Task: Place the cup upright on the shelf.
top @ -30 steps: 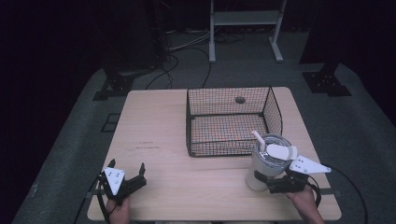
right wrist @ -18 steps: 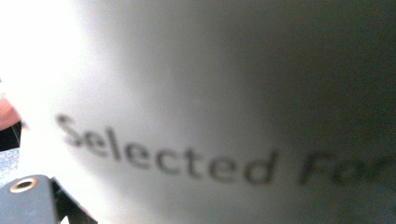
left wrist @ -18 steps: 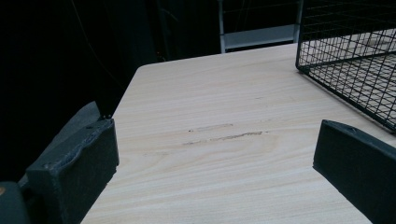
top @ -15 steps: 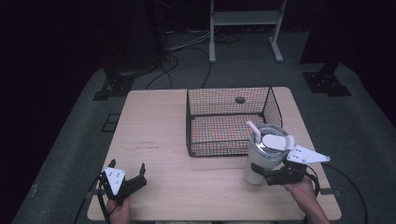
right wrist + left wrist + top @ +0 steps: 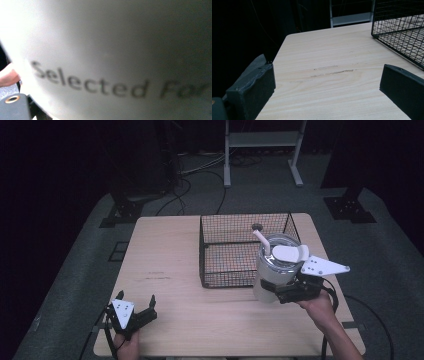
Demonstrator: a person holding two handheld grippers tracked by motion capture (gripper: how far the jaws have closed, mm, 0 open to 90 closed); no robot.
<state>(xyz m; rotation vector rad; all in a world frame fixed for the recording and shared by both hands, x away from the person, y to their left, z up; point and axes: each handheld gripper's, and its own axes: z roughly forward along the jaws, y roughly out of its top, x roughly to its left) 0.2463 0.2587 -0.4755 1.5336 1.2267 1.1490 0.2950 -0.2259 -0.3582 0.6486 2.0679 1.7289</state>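
The right tongs (image 5: pixel 280 292) are clamped on the upright cup (image 5: pixel 272 272), just in front of the basket (image 5: pixel 210 245). The left tongs (image 5: pixel 136 306), jaws apart, rest well away.

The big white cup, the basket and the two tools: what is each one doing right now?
White cup: upright, lid and straw on, gripped by the right tool beside the basket's front corner.
Wire basket: upright on the table, open-topped, one small dark thing at its far side.
Right tool: shut on the cup.
Left tool: open, holding nothing, near the table's front edge.
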